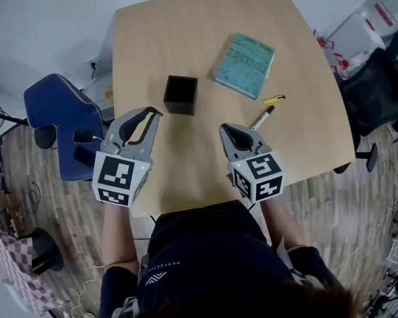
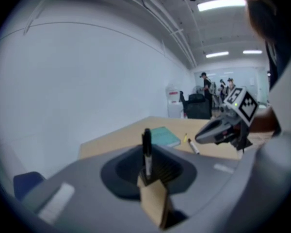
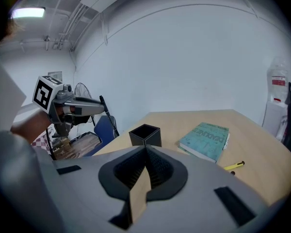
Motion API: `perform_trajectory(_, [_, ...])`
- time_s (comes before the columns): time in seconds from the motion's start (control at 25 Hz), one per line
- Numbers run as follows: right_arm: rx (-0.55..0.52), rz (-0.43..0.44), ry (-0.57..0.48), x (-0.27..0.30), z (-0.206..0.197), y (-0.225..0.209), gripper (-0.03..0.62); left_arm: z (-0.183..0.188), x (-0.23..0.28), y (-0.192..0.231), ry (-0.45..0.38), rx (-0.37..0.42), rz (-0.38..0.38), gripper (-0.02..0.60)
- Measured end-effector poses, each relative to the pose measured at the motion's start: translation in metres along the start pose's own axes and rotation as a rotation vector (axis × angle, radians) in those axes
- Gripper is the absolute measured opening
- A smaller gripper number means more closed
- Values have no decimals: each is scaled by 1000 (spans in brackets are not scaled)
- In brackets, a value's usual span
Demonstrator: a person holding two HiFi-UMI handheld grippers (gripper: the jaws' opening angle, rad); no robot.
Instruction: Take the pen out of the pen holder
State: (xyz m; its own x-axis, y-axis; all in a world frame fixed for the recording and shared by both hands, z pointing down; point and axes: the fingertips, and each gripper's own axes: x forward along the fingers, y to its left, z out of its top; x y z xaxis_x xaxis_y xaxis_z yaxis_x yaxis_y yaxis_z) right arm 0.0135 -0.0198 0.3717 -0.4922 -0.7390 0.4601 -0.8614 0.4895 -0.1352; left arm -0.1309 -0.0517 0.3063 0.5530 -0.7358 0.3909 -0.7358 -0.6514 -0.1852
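The black square pen holder [image 1: 180,95] [image 3: 145,135] stands on the wooden table [image 1: 186,38], and it looks empty from above. My left gripper [image 1: 154,113] [image 2: 146,173] [image 3: 99,108] hovers just in front of the holder, shut on a black pen [image 2: 146,149] [image 3: 108,116] that stands upright between its jaws. Level with it on the right, my right gripper [image 1: 227,130] [image 3: 145,152] [image 2: 200,137] is shut with nothing in it. A white marker [image 1: 262,118] [image 2: 193,146] and a yellow pen [image 1: 273,99] [image 3: 233,166] lie on the table right of the right gripper.
A teal book [image 1: 244,65] [image 3: 206,140] [image 2: 160,136] lies behind the two loose pens. A blue chair [image 1: 60,121] stands left of the table, a black office chair [image 1: 378,85] to its right. The person's torso is at the table's near edge.
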Motion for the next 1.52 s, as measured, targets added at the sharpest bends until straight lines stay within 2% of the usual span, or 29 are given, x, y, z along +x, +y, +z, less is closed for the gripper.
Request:
perform_trajectory(0.28, [5,-6,2,0,-5,1,2,-33,-12,-2,21,-94,40,63])
perform_trajectory(0.88, [0,-5,16,1,-11,-2,2,-67,-26,-8,31,-235,118,63])
perform_trajectory(1.12, [-6,11,19,1,-11,1,2,-75,-28,-9,43,-266,136,63])
perform_trajectory(1.52, [-12,14,24,-1,-12,-1,1,-72,-30,-13,33,-274,148,63])
